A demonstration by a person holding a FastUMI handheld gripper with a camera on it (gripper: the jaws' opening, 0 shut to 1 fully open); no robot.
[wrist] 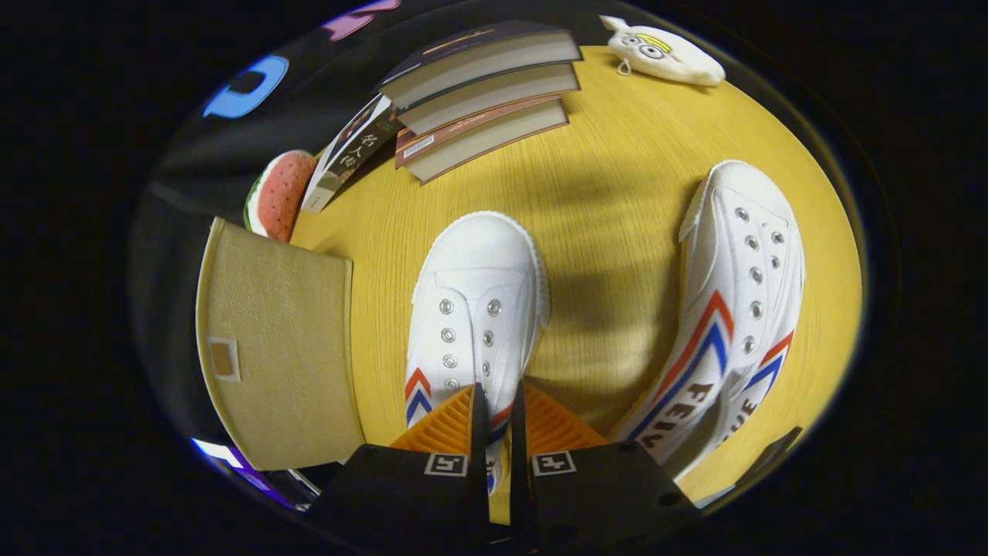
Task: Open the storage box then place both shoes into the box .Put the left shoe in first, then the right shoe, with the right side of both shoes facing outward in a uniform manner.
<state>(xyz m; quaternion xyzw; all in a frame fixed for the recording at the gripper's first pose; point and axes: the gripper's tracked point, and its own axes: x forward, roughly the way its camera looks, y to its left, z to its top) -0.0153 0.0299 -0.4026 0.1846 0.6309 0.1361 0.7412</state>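
pinching collar of white shoe (478,309) btwn claw (494,409) fingers, toe pointing away

You see a yellow wood-grain table (617,154) | three stacked books (486,93) at its far side | a fourth book (347,154) leaning beside them | a watermelon-slice toy (279,193) | a white plush pouch (665,54)
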